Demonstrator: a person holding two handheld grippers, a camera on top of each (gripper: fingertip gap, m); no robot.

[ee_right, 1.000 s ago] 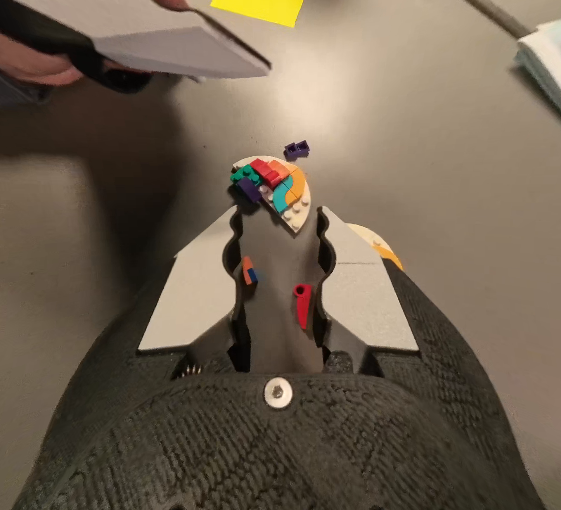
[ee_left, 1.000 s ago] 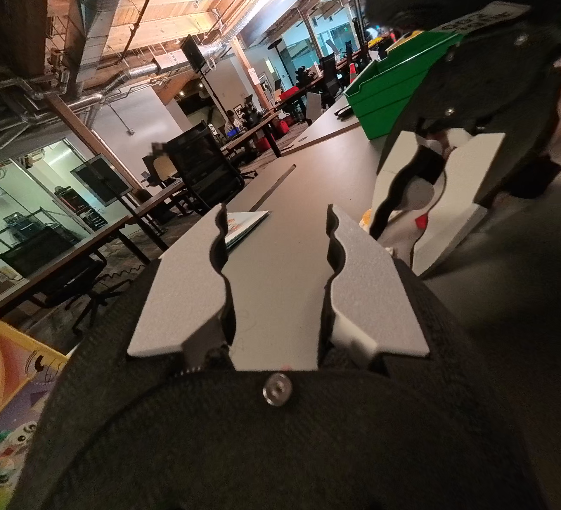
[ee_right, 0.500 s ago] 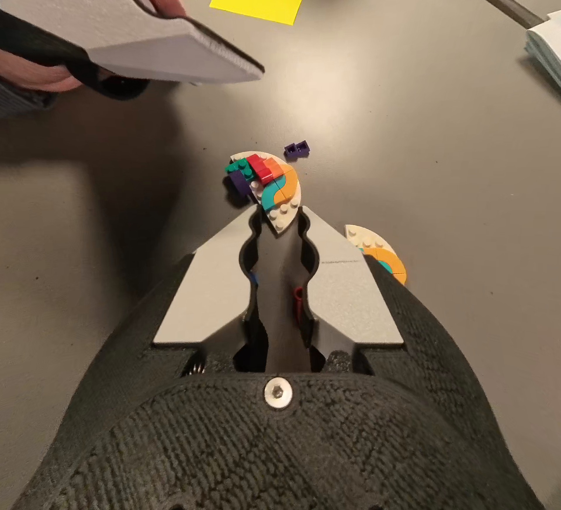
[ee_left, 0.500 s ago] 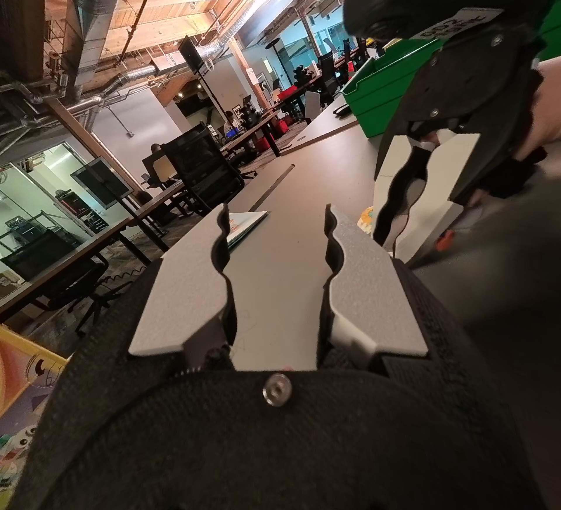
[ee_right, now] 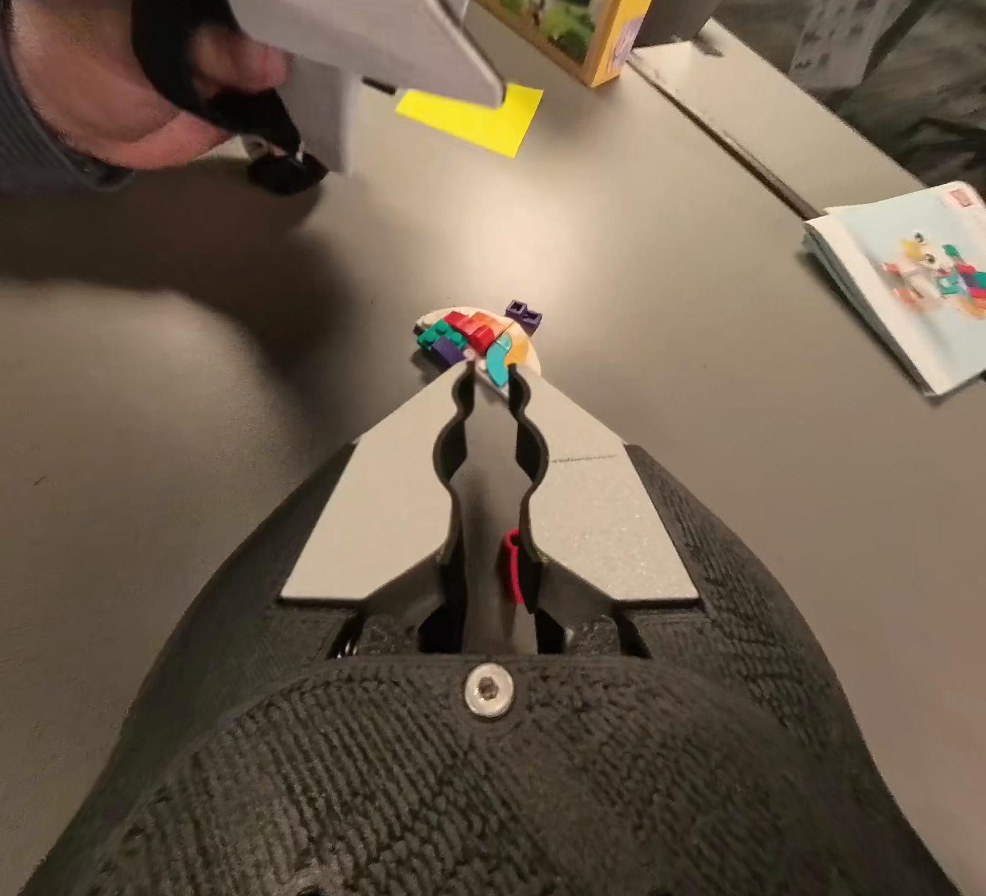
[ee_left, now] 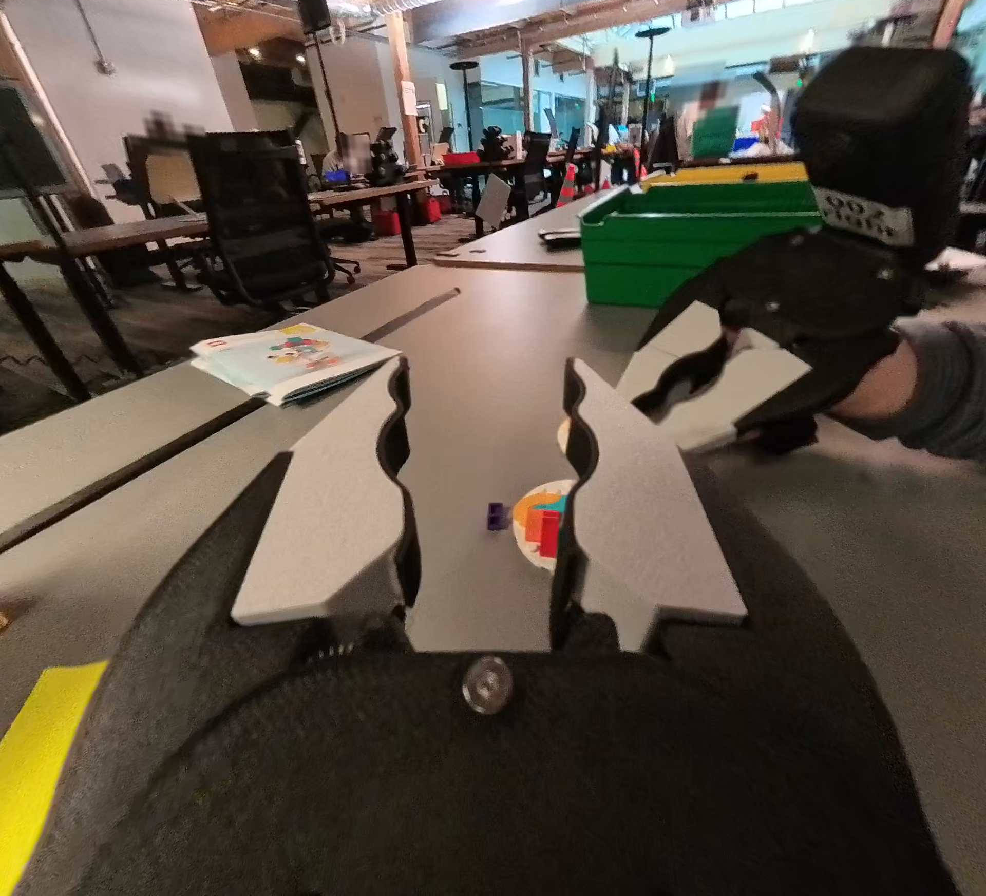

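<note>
On the grey counter [ee_right: 667,283], the right gripper [ee_right: 490,369] pinches a half-round brick plate [ee_right: 475,339]; the left gripper [ee_left: 483,379], spread wide, hovers near a purple brick [ee_left: 496,516].

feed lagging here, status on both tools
Right tool shut on the brick plate. Left tool open, empty, above table. Purple brick beside plate.

The brick plate [ee_right: 475,337] lies on the bench [ee_right: 667,337], a small brick [ee_right: 523,313] just behind it. The booklet [ee_right: 907,283] lies to the right. The box [ee_right: 581,1] stands behind.
</note>
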